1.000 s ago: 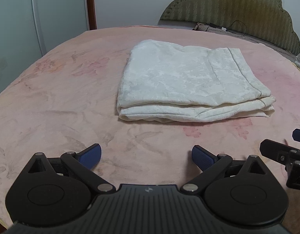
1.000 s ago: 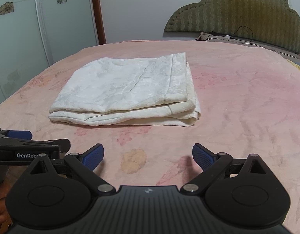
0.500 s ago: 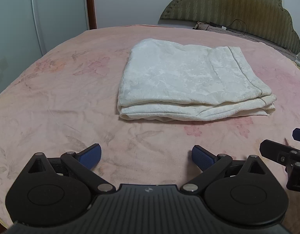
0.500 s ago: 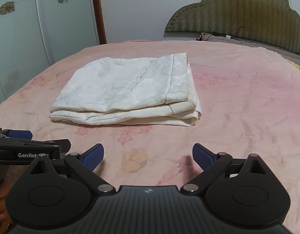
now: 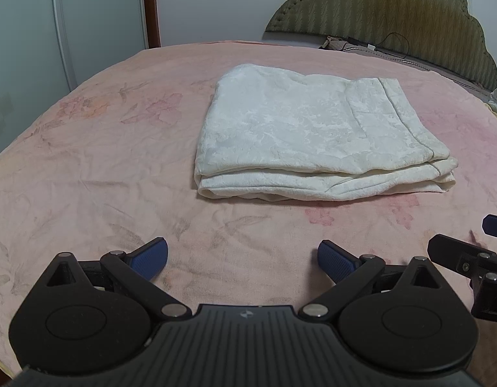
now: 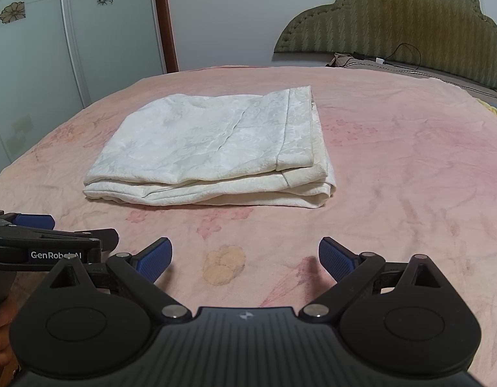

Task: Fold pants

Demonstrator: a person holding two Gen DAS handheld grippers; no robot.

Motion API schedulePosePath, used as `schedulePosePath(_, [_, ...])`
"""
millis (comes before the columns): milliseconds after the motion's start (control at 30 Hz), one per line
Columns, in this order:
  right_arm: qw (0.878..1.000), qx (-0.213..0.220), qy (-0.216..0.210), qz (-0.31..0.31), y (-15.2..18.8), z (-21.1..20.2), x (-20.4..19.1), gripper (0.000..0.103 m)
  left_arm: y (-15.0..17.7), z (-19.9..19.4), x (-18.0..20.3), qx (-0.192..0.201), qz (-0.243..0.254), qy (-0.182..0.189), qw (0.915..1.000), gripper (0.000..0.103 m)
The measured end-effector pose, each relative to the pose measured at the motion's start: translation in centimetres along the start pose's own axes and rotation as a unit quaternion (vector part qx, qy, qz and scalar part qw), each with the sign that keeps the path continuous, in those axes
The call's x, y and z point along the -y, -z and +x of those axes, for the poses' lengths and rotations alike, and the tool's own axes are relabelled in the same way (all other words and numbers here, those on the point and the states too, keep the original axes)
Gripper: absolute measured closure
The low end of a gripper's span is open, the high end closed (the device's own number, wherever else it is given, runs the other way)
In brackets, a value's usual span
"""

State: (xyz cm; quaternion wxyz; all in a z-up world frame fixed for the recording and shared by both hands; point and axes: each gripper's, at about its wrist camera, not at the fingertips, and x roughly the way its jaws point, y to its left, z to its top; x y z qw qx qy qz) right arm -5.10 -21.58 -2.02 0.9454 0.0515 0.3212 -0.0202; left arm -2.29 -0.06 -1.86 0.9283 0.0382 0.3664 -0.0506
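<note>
The white pants [image 5: 313,135] lie folded into a flat rectangle of several layers on the pink bed cover, also seen in the right wrist view as the same pants [image 6: 216,148]. My left gripper [image 5: 242,258] hovers over the cover well short of the pants' near edge, open, nothing between its blue pads. My right gripper [image 6: 245,258] stands likewise open and empty, nearer than the pants. Each gripper shows at the edge of the other's view: the right one [image 5: 474,251] and the left one [image 6: 38,238].
The pink floral bed cover [image 6: 410,177] spreads wide around the pants. A green padded headboard [image 6: 410,22] with a cable stands at the back right. Sliding wardrobe doors [image 6: 55,48] run along the left. A hand [image 6: 0,332] holds the left gripper's handle.
Both grippers have stayed open and nearly still; the views drifted only slightly, with the pants unchanged on the bed.
</note>
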Motion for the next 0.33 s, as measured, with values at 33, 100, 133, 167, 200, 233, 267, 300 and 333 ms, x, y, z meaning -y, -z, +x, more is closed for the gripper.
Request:
schedulePosePath(33, [1.0,0.0,0.0,0.0,0.0,0.0,-0.01,0.005,0.01,0.0,0.01,0.0,0.0,0.0,1.0,0.002])
schedulePosePath(100, [1.0,0.0,0.0,0.0,0.0,0.0,-0.01,0.005,0.01,-0.02,0.0,0.001,0.0,0.0,1.0,0.002])
schedulePosePath(133, [1.0,0.0,0.0,0.0,0.01,0.01,-0.01,0.005,-0.01,-0.07,0.0,0.002,-0.001,-0.001,1.0,0.002])
schedulePosePath(167, [1.0,0.0,0.0,0.0,0.0,0.0,0.0,0.005,-0.03,-0.16,-0.03,0.006,-0.001,-0.003,1.0,0.003])
schedulePosePath(200, [1.0,0.0,0.0,0.0,0.01,0.01,-0.01,0.005,-0.04,-0.25,-0.03,0.01,-0.001,-0.005,0.9999,0.003])
schedulePosePath(233, [1.0,0.0,0.0,0.0,0.0,0.0,0.0,0.005,-0.04,-0.33,-0.05,0.014,0.0,-0.009,0.9999,0.003])
schedulePosePath(267, [1.0,0.0,0.0,0.0,0.02,0.0,-0.01,0.005,-0.07,-0.49,-0.04,0.018,0.002,-0.012,0.9998,0.003])
schedulePosePath(300, [1.0,0.0,0.0,0.0,0.03,-0.01,0.0,0.005,-0.06,-0.55,-0.02,0.021,0.003,-0.015,0.9997,0.003])
schedulePosePath(333, [1.0,0.0,0.0,0.0,0.02,-0.02,0.01,0.005,-0.12,-0.61,0.01,0.022,0.004,-0.016,0.9996,0.002])
